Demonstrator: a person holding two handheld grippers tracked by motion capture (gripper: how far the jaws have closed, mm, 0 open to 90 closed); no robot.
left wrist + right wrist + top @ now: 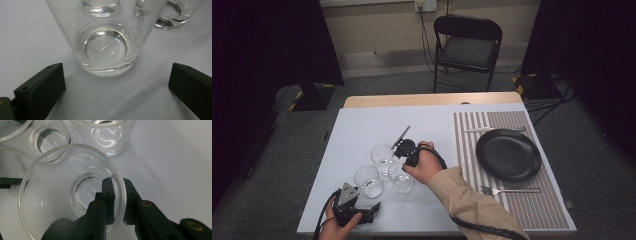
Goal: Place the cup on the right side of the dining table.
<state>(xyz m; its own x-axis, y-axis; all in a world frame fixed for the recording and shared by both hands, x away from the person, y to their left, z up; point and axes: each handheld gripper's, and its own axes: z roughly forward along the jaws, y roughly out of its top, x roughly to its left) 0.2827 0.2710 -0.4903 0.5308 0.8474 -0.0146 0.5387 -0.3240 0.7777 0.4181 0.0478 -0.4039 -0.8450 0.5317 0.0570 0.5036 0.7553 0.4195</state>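
gripping step: right tool (pixel 117 195) pinches wall of nearest glass (pixel 72 195), one jaw inside rim, on counter (pixel 362 125) beside two others. left tool (pixel 112 82) wide, idle. next: lift straight, avoid neighbours.

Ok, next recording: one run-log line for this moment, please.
right gripper: shut on rim of nearest clear drinking glass | left gripper: open, facing second clear glass | white table: third glass untouched

Black plate (pixel 508 154) on grey-striped mat (pixel 532 205) (3 clear glasses (pixel 368 180) nearby).
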